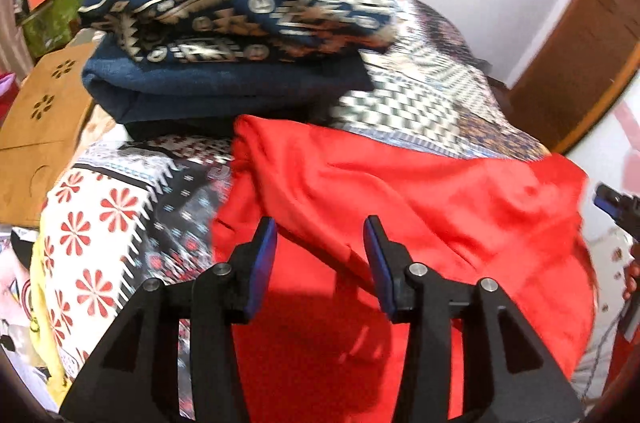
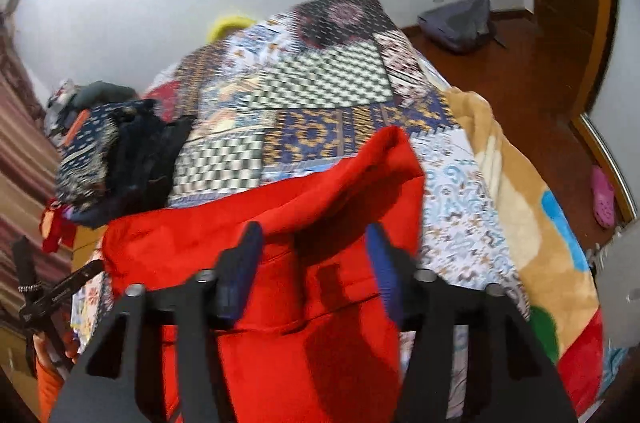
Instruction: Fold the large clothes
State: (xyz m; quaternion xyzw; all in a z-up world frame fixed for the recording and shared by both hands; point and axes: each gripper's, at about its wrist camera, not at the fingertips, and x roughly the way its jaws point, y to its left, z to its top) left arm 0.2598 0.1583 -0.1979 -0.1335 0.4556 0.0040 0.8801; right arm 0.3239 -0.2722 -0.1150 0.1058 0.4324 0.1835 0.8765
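A large red garment (image 1: 420, 207) lies crumpled on the patchwork bedspread (image 1: 432, 95). In the right wrist view the red garment (image 2: 304, 223) spreads below and ahead of the fingers. My left gripper (image 1: 320, 235) is open just above the garment's near part, holding nothing. My right gripper (image 2: 316, 239) is open over the garment, empty. The right gripper also shows at the right edge of the left wrist view (image 1: 616, 207). The left gripper shows at the left edge of the right wrist view (image 2: 52, 299).
A stack of folded clothes (image 1: 224, 23), navy patterned on top of blue and black, sits on the bed's far left, and shows in the right wrist view (image 2: 116, 151). A wooden board (image 1: 44, 127) stands left. A fleece blanket (image 2: 532, 231) hangs at the bed's right. A bag (image 2: 460, 23) lies on the floor.
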